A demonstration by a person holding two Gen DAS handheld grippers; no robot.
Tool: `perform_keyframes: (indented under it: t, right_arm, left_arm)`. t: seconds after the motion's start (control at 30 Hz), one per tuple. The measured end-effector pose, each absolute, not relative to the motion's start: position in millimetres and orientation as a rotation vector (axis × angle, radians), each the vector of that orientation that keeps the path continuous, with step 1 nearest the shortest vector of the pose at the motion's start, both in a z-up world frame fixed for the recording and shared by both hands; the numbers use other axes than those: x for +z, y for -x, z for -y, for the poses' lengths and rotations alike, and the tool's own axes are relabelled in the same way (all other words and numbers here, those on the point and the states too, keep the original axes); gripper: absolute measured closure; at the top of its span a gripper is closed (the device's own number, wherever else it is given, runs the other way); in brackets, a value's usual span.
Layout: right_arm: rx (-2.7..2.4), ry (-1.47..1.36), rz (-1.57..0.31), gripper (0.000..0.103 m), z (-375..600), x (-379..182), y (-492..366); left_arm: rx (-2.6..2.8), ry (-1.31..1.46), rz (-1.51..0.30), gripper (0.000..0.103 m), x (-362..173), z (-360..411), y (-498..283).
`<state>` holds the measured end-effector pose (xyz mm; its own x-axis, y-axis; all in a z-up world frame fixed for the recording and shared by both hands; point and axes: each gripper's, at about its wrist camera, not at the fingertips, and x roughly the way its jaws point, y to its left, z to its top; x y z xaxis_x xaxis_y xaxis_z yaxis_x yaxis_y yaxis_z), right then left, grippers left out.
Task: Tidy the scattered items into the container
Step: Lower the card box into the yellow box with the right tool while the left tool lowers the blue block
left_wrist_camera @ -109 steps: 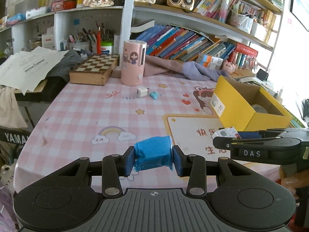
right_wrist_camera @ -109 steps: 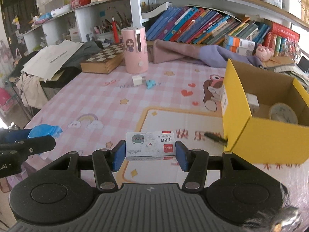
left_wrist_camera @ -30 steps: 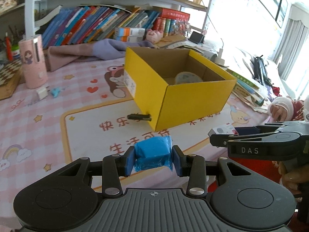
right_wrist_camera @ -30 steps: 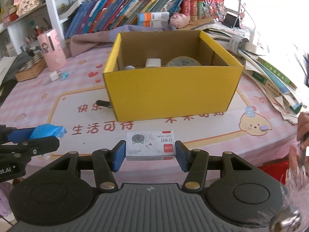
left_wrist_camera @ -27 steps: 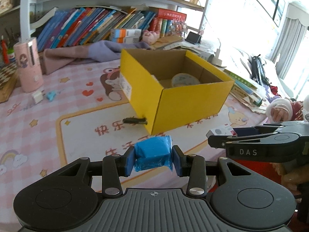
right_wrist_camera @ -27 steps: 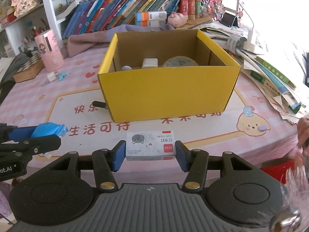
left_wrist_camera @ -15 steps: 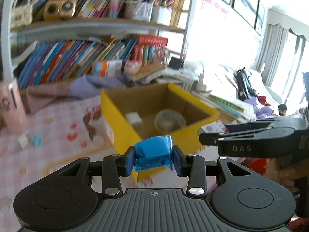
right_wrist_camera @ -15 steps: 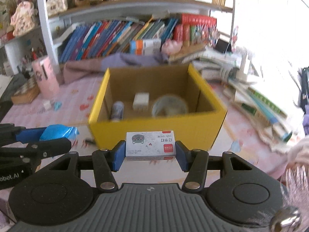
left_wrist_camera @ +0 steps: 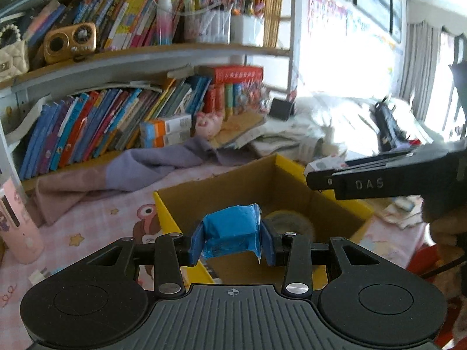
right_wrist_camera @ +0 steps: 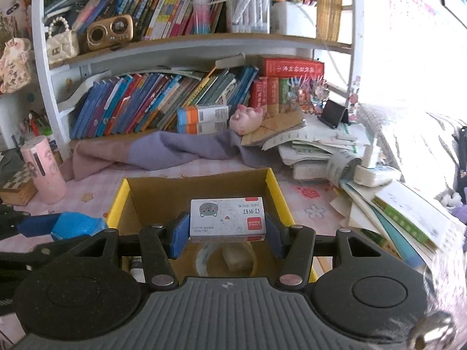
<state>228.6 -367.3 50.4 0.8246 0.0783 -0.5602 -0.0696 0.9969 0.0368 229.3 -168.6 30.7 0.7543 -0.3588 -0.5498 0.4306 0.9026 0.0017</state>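
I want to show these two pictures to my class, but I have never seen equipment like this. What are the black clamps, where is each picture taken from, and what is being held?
There is no robot here. A person holds a black two-finger hand-held clamp in each hand, and a wide-angle camera on each clamp looks forward along its fingers. One picture comes from the left clamp, the other from the right.

The left gripper is shut on a small soft packet in blue wrapping. The right gripper is shut on a small white cardboard box with a cat drawing. Both hang over an open yellow cardboard box on a pink patterned tablecloth. A roll of tape already lies inside the box. A pink cylinder stands to the left, with crowded bookshelves behind.
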Motion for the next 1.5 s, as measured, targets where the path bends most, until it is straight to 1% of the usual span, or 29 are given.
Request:
perform_keyframes:
  t: [0.3,0.7,0.9,1.17,1.27,1.3,1.4,1.5]
  right_arm:
    - [0.17,0.02,-0.741,0.051,364,10,-275]
    - [0.242,0.123,-0.888,0.051,364,-29,-310]
    - [0.275,0.141,-0.939,0.051,362,-41,-316]
    - [0.297,0.143,-0.943,0.051,361,-41,-314]
    - [0.299,0.127,-0.937,0.049,363,-38,-313]
    - [0.296,0.121,-0.931,0.048,364,-37,-312]
    - [0.276,0.095,-0.901,0.042,368,-30,-308]
    - [0.252,0.069,-0.85,0.042,372,-18,-299]
  left_arm:
    - [-0.394,-0.186,-0.673,0.064,2,182,-255]
    - [-0.427,-0.241,-0.729,0.064,-19,206,-262]
    - [-0.453,-0.224,-0.756,0.063,-24,211,-263]
    - [-0.449,-0.214,-0.764,0.061,-23,214,-263]
    - [-0.434,-0.219,-0.752,0.053,-21,214,-259]
    - [-0.426,-0.224,-0.744,0.048,-20,214,-257]
    - [-0.411,-0.219,-0.715,0.025,-14,211,-250]
    - [-0.429,-0.207,-0.687,0.023,-5,209,-240]
